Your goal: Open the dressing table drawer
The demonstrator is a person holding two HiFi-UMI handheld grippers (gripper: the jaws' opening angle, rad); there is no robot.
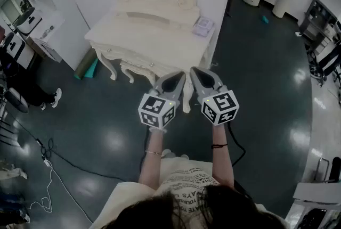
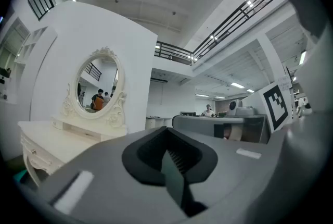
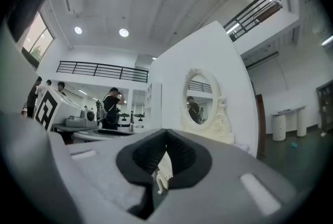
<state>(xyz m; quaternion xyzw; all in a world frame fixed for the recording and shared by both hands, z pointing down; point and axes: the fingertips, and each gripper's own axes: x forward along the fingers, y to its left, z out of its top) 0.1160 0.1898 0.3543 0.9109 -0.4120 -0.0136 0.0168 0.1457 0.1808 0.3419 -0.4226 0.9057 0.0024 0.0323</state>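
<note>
L tool [image 1: 180, 76], R tool [image 1: 195, 71] shut; 1 dressing table [image 1: 149, 31].

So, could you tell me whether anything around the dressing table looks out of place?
Nothing much: the dressing table stands straight and tidy. Only a dark roll lies on the floor beside it.

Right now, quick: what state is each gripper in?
Left gripper: closed, holding nothing.
Right gripper: closed, holding nothing.
</note>
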